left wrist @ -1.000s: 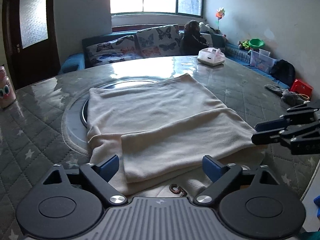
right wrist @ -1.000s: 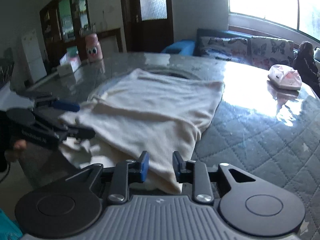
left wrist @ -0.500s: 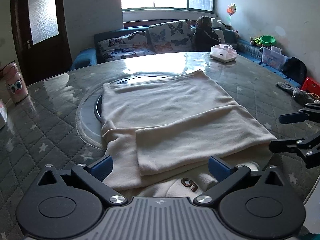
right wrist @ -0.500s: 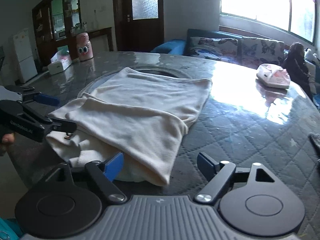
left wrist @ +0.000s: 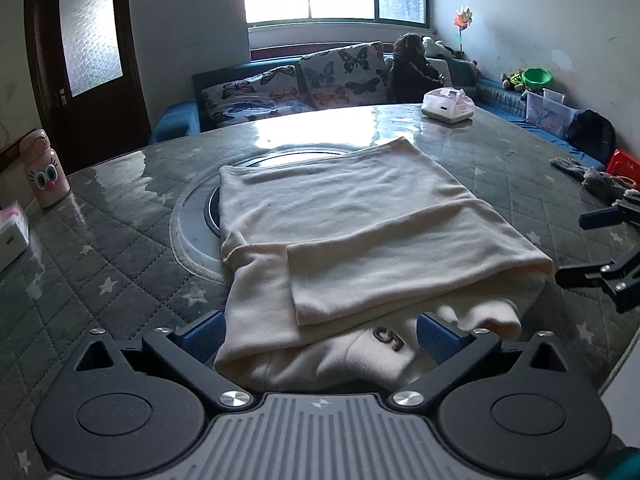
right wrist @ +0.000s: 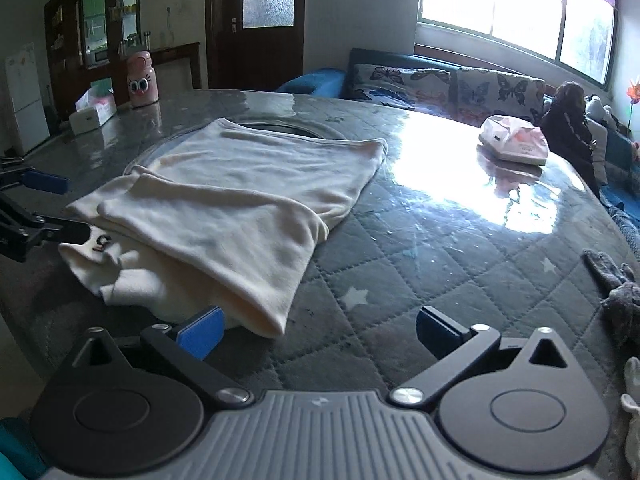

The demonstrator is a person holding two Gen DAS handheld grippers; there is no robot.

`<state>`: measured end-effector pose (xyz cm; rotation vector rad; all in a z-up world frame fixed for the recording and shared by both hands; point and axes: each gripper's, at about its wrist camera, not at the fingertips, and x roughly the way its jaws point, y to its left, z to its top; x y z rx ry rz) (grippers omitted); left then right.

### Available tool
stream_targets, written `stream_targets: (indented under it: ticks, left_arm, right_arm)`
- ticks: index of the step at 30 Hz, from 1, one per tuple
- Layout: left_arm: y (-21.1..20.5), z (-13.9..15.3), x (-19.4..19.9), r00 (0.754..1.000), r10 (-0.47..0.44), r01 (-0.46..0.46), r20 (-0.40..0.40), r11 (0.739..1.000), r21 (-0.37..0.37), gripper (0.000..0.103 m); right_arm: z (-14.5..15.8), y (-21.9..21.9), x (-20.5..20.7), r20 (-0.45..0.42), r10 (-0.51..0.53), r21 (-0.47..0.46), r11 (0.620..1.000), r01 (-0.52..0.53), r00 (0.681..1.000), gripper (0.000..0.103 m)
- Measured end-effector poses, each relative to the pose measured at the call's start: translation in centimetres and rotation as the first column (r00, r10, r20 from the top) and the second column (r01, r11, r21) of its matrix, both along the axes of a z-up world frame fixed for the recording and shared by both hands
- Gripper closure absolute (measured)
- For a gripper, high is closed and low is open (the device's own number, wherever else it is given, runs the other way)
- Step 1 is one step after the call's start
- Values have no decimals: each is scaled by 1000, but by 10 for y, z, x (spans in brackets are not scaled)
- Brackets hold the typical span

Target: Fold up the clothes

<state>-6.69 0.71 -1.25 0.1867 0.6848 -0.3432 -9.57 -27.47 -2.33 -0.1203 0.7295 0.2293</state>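
Observation:
A cream garment (left wrist: 360, 224) lies folded on the round quilted table (left wrist: 120, 264), with a sleeve laid across its near half and a brown "5" mark by the near edge. My left gripper (left wrist: 319, 338) is open, and the garment's near edge sits between its blue pads without being held. In the right wrist view the garment (right wrist: 240, 208) lies to the left. My right gripper (right wrist: 319, 334) is open over bare table beside the garment's folded corner. Each gripper shows in the other's view, the right gripper (left wrist: 572, 248) and the left gripper (right wrist: 68, 208), both open.
A pink bottle (left wrist: 46, 174) and a white box (left wrist: 12, 232) stand at the table's left. A pink-white tissue box (left wrist: 448, 106) sits at the far side, and grey gloves (right wrist: 620, 284) lie on the right. A person (left wrist: 412, 66) sits on the sofa behind.
My right gripper has opened from nearly shut and let the garment's corner go. Both grippers have drawn back a little, and the folded sleeve now lies flat.

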Motion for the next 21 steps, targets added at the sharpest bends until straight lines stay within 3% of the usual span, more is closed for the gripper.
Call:
stream_targets:
  ticks: [21]
  left_arm:
    - [-13, -5, -41, 998, -57, 56, 28, 998, 35, 0]
  right_arm:
    - [-15, -19, -12, -9, -71, -46, 996, 70, 997, 0]
